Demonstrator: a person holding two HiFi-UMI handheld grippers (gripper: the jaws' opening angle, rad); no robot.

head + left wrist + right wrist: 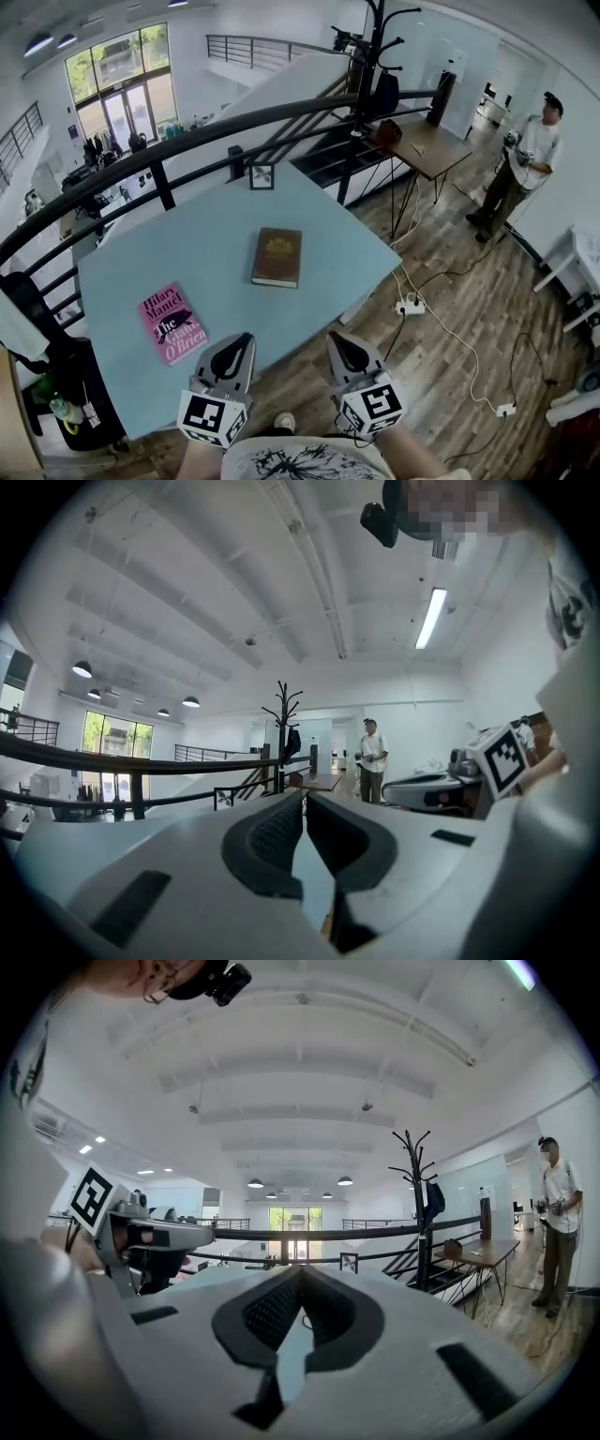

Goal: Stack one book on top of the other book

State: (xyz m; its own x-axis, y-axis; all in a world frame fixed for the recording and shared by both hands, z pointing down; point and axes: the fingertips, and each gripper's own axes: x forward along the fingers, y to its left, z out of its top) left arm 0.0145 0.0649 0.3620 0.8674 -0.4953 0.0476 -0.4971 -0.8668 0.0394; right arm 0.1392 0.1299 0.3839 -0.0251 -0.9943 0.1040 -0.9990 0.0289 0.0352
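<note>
Books number two on our pale blue table (187, 234): a brown book (277, 257) near the frame's centre and a pink book (172, 322) at lower left, well apart, both lying flat. We hold two grippers at the bottom edge, by the table's near rim. The left gripper (245, 337) and right gripper (336, 337) are each clenched, jaws together, grasping neither book.

Table (187, 244) bears brown book (277, 257), pink book (172, 322), perhaps frame (262, 175).

lettering on the brown book (277, 256) is unreadably small, and the bottom edge crops the shirt (300, 461).
</note>
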